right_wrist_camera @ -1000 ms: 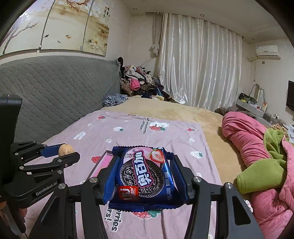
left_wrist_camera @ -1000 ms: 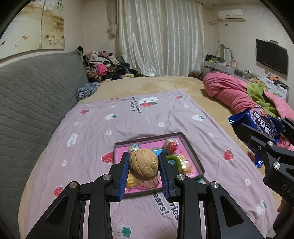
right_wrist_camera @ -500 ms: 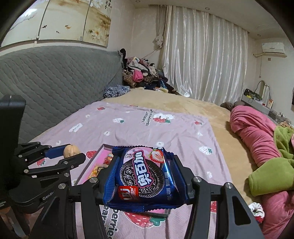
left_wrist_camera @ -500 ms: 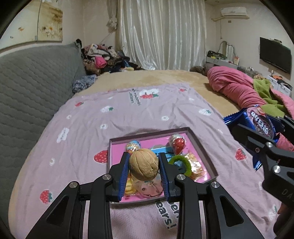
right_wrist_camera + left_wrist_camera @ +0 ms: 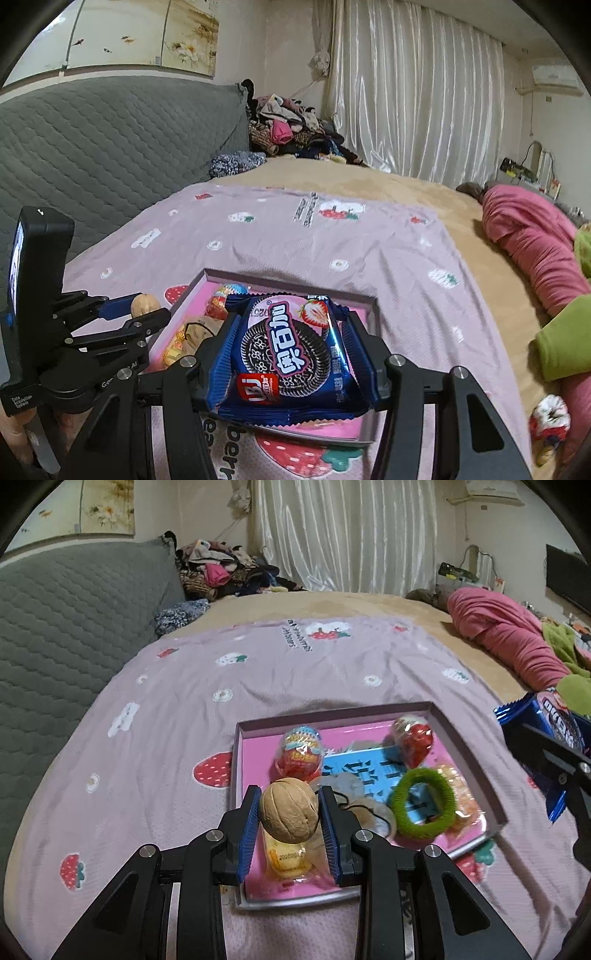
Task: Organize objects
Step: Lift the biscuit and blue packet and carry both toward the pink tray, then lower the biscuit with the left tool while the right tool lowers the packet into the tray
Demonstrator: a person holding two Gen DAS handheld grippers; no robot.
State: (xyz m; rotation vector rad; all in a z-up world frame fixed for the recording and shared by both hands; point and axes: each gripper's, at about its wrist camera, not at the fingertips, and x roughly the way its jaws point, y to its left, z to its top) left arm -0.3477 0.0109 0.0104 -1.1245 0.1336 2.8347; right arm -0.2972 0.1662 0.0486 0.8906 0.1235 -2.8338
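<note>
Two items left to drop: walnut [image 5: 289, 809] clamped in left fingers [image 5: 252, 814], cookie pack [image 5: 286, 354] in right fingers [image 5: 364, 343], above part-filled tray [image 5: 467, 753].

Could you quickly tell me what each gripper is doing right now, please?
Left gripper: closed on the walnut.
Right gripper: closed on the blue cookie packet.

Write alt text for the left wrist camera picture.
Left tongs grip a walnut above a pink tray on a strawberry-print sheet. The tray holds wrapped sweets and a green hair tie; a blue cookie packet shows at right.
</note>
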